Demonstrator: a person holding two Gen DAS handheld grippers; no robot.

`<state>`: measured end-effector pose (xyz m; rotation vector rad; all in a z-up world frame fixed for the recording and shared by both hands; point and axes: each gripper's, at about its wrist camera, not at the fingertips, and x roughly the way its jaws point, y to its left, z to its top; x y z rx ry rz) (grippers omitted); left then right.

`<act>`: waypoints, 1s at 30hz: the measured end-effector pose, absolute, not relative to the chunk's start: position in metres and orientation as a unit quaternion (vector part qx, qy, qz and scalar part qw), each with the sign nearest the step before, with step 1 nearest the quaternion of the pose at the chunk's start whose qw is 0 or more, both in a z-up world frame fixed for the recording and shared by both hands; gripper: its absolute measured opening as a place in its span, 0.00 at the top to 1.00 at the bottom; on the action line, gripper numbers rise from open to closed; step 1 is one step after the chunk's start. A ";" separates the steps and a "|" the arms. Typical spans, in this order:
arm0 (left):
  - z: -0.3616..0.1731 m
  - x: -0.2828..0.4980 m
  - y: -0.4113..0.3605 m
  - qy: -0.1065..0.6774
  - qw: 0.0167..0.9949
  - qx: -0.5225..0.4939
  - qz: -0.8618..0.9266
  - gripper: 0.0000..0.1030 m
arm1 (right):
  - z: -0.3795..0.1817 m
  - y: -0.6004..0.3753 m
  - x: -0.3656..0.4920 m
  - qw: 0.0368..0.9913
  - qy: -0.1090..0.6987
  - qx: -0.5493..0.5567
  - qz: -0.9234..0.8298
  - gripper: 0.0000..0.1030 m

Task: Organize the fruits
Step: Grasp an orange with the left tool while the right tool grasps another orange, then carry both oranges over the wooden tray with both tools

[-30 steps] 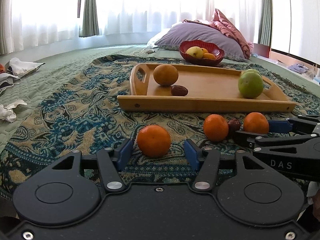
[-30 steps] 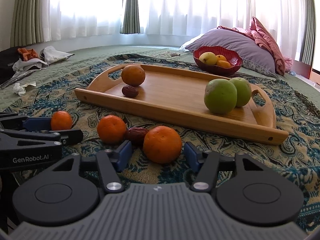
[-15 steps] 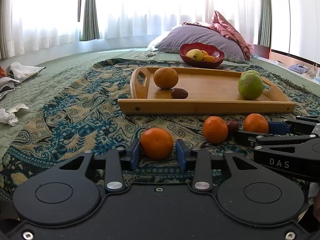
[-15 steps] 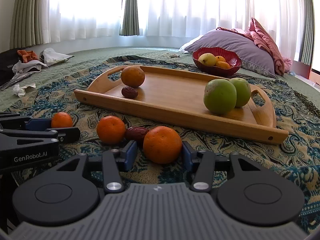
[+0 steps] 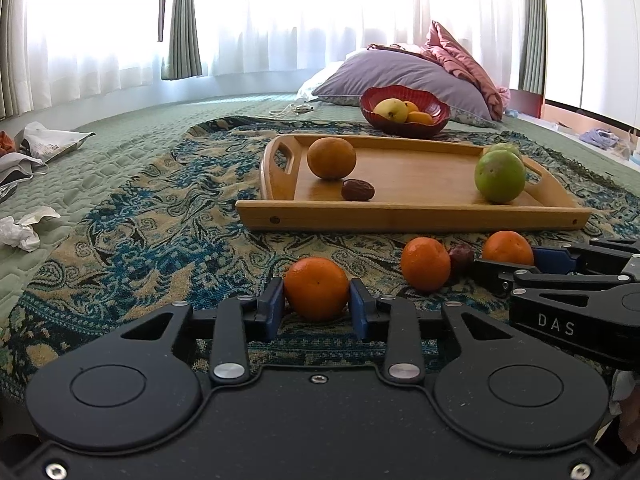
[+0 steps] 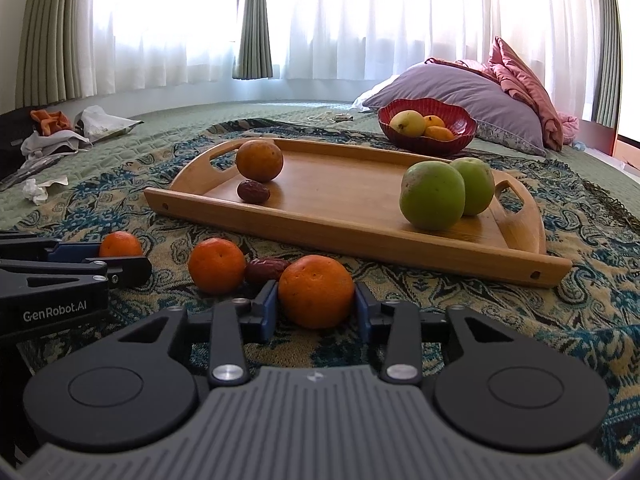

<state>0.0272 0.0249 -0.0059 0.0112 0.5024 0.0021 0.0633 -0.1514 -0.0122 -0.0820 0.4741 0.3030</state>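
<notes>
My left gripper (image 5: 317, 304) is shut on an orange (image 5: 316, 289) that rests on the patterned cloth. My right gripper (image 6: 316, 306) is shut on another orange (image 6: 316, 291) on the cloth. A third orange (image 6: 216, 266) and a dark date (image 6: 266, 270) lie between the two grippers. The wooden tray (image 5: 412, 214) stands just beyond and holds an orange (image 5: 331, 159), a date (image 5: 357, 190) and two green apples (image 6: 433, 195). The right gripper shows in the left wrist view (image 5: 516, 264), and the left gripper in the right wrist view (image 6: 120, 256).
A red bowl (image 5: 404, 124) with yellow fruit stands behind the tray, before a purple pillow (image 5: 400, 76). Crumpled paper (image 5: 20, 232) and bags (image 5: 48, 144) lie on the green quilt at the left. Curtained windows are behind.
Both grippers have closed from open onto their oranges. The cameras have dropped slightly lower and closer to the cloth.
</notes>
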 end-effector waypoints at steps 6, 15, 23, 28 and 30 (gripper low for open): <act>-0.003 0.026 0.023 0.246 0.969 0.008 0.000 0.69 | -0.010 -0.155 0.059 0.961 0.228 -0.036 0.153 0.58; 0.008 0.025 0.015 0.242 0.970 0.009 -0.003 0.69 | -0.004 -0.160 0.054 0.962 0.224 -0.027 0.156 0.58; 0.015 0.025 0.010 0.238 0.971 0.007 -0.008 0.69 | 0.001 -0.164 0.050 0.965 0.214 -0.022 0.154 0.58; 0.020 0.027 0.005 0.234 0.972 0.008 -0.014 0.69 | 0.005 -0.168 0.051 0.966 0.211 -0.013 0.148 0.58; 0.023 0.028 0.004 0.233 0.972 0.008 -0.016 0.69 | 0.007 -0.170 0.051 0.967 0.209 -0.009 0.146 0.58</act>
